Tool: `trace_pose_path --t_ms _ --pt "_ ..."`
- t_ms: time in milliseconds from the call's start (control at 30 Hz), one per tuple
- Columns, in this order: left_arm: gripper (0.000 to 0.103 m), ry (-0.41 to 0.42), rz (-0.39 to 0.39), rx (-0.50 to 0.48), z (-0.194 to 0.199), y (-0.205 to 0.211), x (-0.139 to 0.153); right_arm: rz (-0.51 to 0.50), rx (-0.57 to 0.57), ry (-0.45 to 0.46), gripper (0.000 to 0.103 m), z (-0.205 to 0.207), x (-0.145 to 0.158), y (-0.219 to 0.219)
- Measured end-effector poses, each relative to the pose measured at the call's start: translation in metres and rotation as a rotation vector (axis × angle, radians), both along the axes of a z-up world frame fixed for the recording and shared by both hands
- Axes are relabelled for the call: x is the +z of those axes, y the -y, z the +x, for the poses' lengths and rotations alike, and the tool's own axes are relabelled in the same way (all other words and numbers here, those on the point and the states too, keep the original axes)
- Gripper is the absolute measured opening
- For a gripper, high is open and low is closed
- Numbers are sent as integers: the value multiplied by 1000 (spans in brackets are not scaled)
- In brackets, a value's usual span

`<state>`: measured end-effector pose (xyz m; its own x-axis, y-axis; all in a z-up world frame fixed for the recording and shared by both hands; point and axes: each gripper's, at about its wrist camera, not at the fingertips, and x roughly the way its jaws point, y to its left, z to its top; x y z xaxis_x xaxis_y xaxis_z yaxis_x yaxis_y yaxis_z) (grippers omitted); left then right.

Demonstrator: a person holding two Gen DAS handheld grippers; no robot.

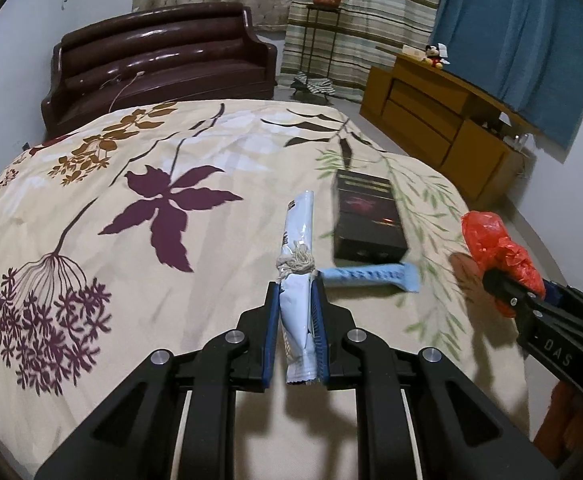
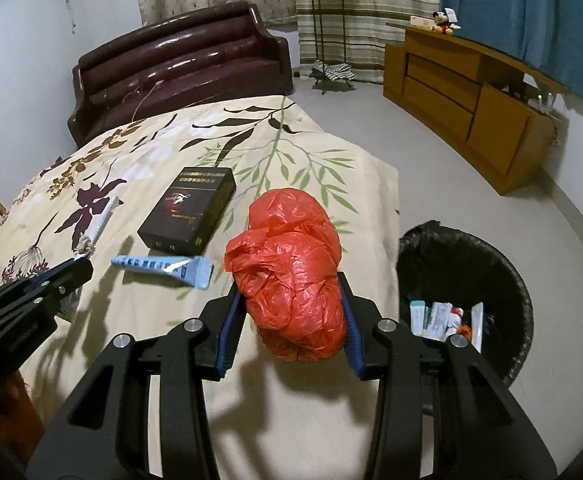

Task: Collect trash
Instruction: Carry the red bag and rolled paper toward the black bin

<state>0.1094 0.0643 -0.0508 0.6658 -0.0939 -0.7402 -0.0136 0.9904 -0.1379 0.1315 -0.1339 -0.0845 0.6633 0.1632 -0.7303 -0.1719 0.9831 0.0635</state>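
Dim indoor light, soft shadows, fisheye-bent edges.

Both cameras sit just behind their own fingers, above the near edge of the floral bedspread (image 1: 91,208), and face along it toward the brown sofa (image 1: 159,60) at the far end.

The left wrist view looks from the side of the bedspread away from the bin, low and close to the cloth. The right wrist view looks from the bin side, taking in the black bin (image 2: 467,292) on the floor.

Both share the bedspread, sofa, black box (image 1: 367,216) and wooden cabinet (image 2: 467,100).
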Motion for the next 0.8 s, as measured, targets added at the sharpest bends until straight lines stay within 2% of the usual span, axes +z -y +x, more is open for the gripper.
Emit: trace_pose_path --t_ms 333,800 --pt "17 31 3 -69 -17 43 10 5 -47 33 41 -27 9 32" --pt "17 50 27 -162 -24 99 16 14 -114 62 41 -41 15 79"
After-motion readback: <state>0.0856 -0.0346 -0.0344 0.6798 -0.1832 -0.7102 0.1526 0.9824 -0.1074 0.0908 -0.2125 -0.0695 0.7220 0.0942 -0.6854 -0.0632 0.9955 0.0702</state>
